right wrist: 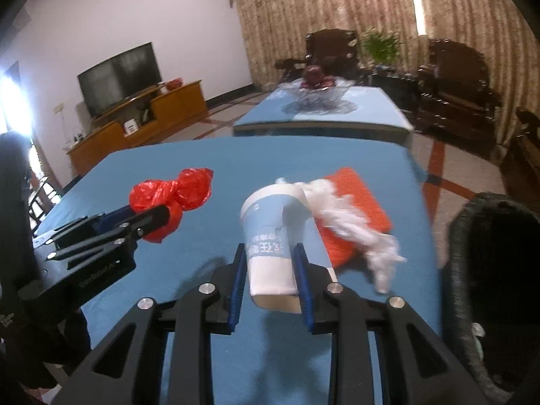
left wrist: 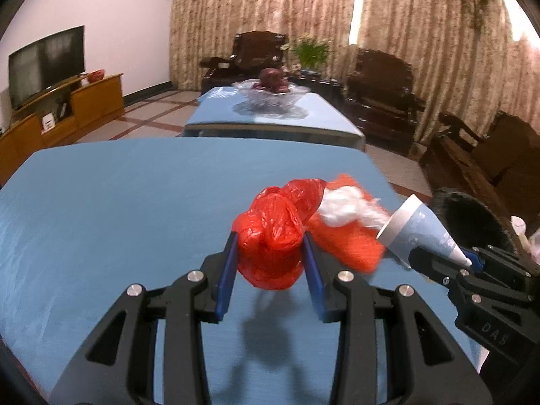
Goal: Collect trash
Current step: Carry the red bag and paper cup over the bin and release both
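Crumpled red plastic bag (left wrist: 270, 236), lifted above the blue table (left wrist: 118, 202), sat pinched in the left hand-held gripper (left wrist: 270, 253); slippery film might slide free.

Right hand-held gripper (right wrist: 270, 270) clamped a blue-and-white paper cup (right wrist: 270, 236) beside the dark woven basket (right wrist: 489, 270); its trailing white tissue (right wrist: 354, 226) could drop short.

White tissue (right wrist: 351, 222) trailing from the paper cup (right wrist: 270, 236) is motion-blurred, so its outline is unclear; the cup's printed characters are too smeared to read. The dark wicker basket (right wrist: 486, 270) off the table's right edge is cut by the frame in both views. The orange pad (left wrist: 344, 239) is partly hidden behind the red plastic bag (left wrist: 273, 233).
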A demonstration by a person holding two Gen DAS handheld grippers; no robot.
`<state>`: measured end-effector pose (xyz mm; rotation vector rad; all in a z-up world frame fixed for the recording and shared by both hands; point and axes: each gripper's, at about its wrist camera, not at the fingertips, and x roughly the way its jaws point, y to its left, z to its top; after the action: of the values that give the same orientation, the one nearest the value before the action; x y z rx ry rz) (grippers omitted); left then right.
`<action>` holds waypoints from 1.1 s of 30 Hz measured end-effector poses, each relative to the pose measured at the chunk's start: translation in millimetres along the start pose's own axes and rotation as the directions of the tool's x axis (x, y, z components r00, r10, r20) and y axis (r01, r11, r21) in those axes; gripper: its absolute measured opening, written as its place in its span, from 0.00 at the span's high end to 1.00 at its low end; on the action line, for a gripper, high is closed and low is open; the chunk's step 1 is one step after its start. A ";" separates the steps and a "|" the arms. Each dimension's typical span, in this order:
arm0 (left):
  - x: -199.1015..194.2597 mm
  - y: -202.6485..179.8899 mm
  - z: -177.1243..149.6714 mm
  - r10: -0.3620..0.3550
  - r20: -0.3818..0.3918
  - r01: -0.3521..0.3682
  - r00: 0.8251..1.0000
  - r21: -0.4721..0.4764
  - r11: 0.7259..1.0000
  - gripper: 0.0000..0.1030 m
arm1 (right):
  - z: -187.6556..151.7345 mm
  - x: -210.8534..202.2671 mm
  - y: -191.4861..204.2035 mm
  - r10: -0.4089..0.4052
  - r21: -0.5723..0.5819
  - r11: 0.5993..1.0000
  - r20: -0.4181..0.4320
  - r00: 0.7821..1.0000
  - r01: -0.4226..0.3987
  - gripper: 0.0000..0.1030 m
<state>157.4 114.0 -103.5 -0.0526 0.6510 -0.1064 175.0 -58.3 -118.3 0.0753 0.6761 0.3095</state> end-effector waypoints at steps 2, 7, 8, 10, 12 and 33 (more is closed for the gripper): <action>-2.8 -18.4 -0.9 -0.025 0.005 0.025 1.000 0.025 0.999 0.65 | -0.3 -11.7 -10.3 -0.032 0.010 0.999 0.017 0.999 0.032 0.73; -4.8 -55.3 -4.5 -0.096 -0.005 0.096 0.995 0.064 0.993 0.65 | 5.4 -33.1 -41.5 -0.109 0.047 0.993 0.059 0.992 0.107 0.73; -5.0 -60.4 -5.7 -0.106 -0.007 0.106 0.994 0.070 0.992 0.65 | 6.8 -37.6 -49.2 -0.129 0.056 0.991 0.068 0.989 0.125 0.73; -4.9 -78.0 -5.8 -0.138 -0.008 0.138 0.990 0.088 0.986 0.65 | 8.0 -44.5 -62.4 -0.156 0.071 0.986 0.079 0.985 0.151 0.73; -2.8 -94.8 -4.9 -0.166 -0.009 0.166 0.986 0.106 0.980 0.65 | 9.0 -50.9 -78.8 -0.192 0.086 0.979 0.085 0.978 0.185 0.73; 74.7 -285.7 -2.5 -0.403 -0.078 0.410 0.912 0.239 0.880 0.65 | -21.6 -94.4 -267.7 -0.452 0.283 0.859 0.027 0.892 0.427 0.73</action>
<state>191.4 -178.3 -126.9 0.0574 0.6404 -0.5980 160.9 -342.6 -123.1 0.1906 0.6197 -0.2313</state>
